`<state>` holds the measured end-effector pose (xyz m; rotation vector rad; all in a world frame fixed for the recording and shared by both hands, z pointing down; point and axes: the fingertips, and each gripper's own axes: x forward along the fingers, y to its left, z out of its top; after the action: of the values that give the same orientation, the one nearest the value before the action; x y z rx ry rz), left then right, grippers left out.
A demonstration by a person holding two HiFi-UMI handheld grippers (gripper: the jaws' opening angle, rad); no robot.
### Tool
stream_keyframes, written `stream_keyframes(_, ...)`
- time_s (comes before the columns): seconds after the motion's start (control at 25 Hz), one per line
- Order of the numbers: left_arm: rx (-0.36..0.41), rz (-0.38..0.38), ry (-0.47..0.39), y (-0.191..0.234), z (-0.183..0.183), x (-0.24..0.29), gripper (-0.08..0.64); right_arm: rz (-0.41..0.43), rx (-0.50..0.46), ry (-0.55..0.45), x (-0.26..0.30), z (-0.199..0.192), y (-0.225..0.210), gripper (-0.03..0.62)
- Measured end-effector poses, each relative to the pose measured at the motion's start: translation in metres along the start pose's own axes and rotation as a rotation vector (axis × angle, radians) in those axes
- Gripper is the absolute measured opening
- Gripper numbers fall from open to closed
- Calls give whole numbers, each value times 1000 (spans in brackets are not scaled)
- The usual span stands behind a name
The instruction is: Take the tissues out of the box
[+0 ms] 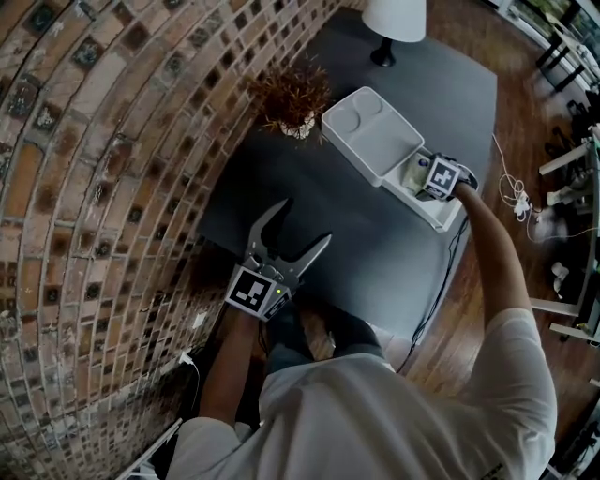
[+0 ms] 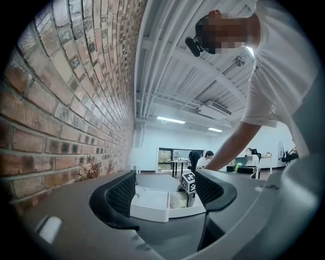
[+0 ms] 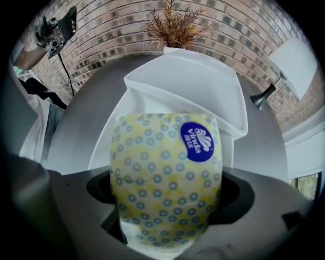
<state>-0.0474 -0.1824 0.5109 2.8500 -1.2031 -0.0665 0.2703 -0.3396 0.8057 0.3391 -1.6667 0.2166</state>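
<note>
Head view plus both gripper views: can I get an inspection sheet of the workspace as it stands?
Surface: dark grey table.
Job's things: white plastic box, lid open; yellow dotted tissue pack inside it.
Clutter: dried plant in white pot; white lamp.
Grippers: left gripper tongs open, empty; right gripper tongs pressed on the pack's sides.
Cables: white cable on the floor; black cable at the table edge.
Surroundings: brick wall, wooden floor.

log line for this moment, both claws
left claw: open, empty | right claw: pointing down, astride tissue pack in white box, grip unclear | pack: not out yet
</note>
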Motion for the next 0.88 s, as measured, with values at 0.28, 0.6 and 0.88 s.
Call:
stream_keyframes(0.28, -42, 26, 10, 0, -11, -5, 346, -18, 26, -6, -8, -7, -5, 466)
stream_keyframes(0.6, -22, 39, 16, -6, -12, -8, 342, -122, 73, -165, -54, 7, -16, 466)
stream_keyframes(0.88, -67, -17, 25, -18, -9, -3, 341, -317, 164, -404, -145, 26, -29, 465)
